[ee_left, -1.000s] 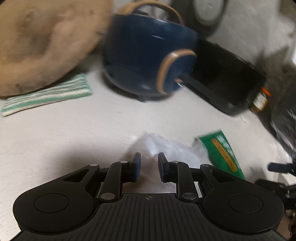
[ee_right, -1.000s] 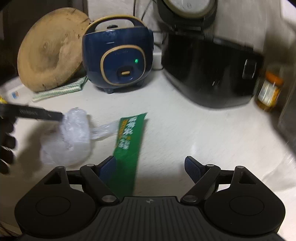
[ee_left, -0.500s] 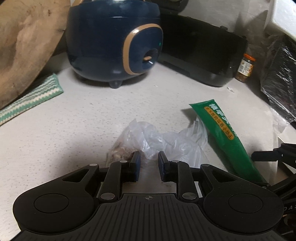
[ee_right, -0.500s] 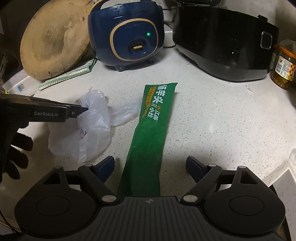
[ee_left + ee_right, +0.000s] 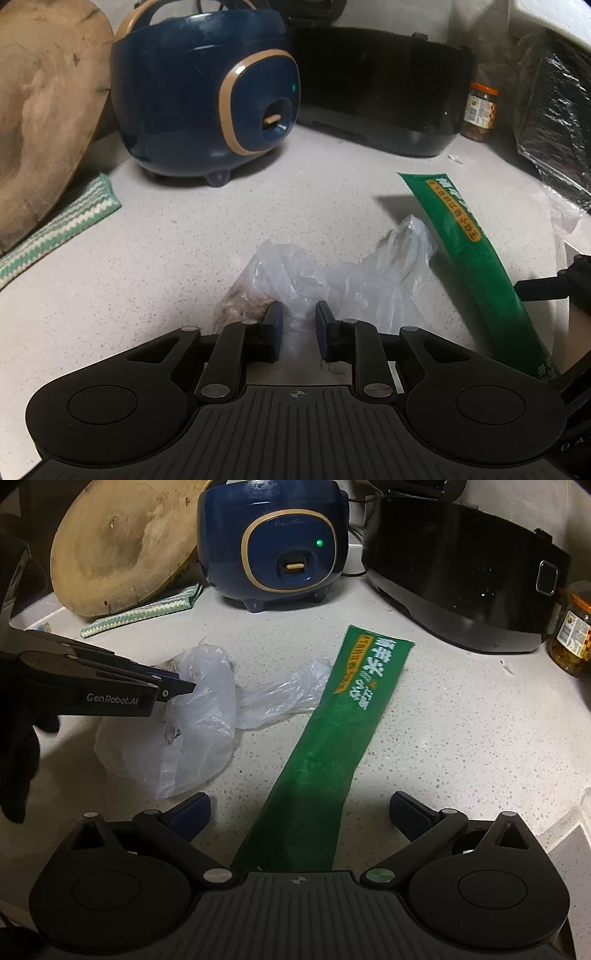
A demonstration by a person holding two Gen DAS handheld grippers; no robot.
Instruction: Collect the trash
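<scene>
Under plastic bag [image 5: 343,280], indistinct brown scraps [image 5: 243,308]

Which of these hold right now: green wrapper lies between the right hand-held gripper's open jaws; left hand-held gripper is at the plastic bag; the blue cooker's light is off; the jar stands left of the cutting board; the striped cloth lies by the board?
1. The green wrapper lies between the right hand-held gripper's open jaws. True; they have just been opening.
2. The left hand-held gripper is at the plastic bag. True.
3. The blue cooker's light is off. False: a green light glows on its front.
4. The jar stands left of the cutting board. False: it is far right, beside the black appliance.
5. The striped cloth lies by the board. True.
</scene>
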